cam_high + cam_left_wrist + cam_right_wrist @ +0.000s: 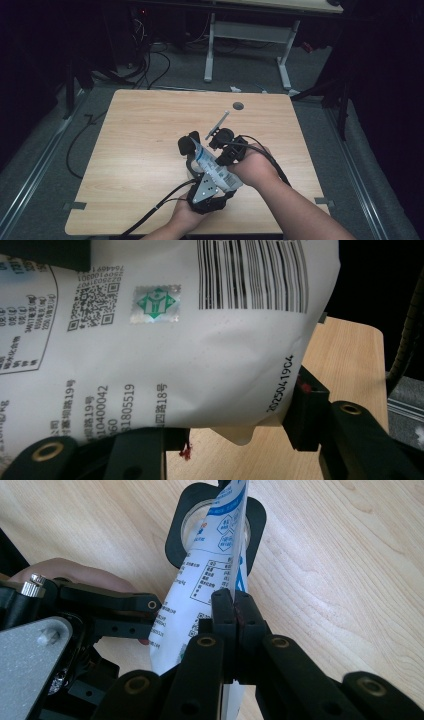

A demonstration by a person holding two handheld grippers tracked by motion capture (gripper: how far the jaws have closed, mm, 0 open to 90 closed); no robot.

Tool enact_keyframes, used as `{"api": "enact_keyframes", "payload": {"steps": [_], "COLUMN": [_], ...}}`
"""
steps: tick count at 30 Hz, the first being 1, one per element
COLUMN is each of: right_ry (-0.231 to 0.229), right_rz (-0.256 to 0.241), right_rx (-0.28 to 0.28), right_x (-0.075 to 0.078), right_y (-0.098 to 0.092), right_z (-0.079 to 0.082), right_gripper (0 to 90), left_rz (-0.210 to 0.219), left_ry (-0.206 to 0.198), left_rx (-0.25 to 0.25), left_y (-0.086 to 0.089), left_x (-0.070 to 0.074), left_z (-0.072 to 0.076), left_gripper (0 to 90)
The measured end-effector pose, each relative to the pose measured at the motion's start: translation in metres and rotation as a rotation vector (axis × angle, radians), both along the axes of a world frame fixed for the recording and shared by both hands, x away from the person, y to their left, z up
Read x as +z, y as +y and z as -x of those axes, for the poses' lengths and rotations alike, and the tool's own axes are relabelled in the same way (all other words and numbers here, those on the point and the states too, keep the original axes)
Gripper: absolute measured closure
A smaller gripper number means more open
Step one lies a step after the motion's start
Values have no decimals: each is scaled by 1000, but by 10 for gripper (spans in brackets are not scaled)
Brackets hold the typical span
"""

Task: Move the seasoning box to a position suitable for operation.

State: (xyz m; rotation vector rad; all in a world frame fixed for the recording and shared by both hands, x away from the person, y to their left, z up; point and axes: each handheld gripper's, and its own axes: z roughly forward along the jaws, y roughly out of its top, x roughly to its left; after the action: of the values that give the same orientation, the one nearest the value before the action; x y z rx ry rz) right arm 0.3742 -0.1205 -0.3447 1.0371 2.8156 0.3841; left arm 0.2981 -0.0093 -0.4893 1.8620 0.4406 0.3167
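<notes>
A white pouch (216,171) with blue print is held tilted between both grippers above the table. Its narrow upper end points down into a glass cup (196,517) set in a black square holder (175,532). My right gripper (233,611) is shut on the pouch's (210,570) thin edge. My left gripper (237,425) is closed on the fuller lower part, where a barcode (252,275) and a QR code show on the pouch (200,370). In the high view the left gripper (202,170) is near the front and the right gripper (222,150) is just behind it.
The wooden table (140,130) has a small round hole (238,105) near its far edge. A thin grey stick-like tool (220,122) lies just behind the grippers. Cables trail off the front edge. On the floor beyond stand a white desk frame (210,45) and more cables.
</notes>
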Motion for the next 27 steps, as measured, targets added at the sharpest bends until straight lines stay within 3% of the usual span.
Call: {"api": "enact_keyframes", "payload": {"steps": [27], "right_ry": [-6], "right_rz": [8], "right_rx": [10], "right_x": [5], "right_y": [2], "right_z": [0], "right_gripper": [899], "left_rz": [19], "left_ry": [-5], "left_rx": [1], "left_y": [0], "left_x": [4], "left_z": [1], "left_gripper": [539]}}
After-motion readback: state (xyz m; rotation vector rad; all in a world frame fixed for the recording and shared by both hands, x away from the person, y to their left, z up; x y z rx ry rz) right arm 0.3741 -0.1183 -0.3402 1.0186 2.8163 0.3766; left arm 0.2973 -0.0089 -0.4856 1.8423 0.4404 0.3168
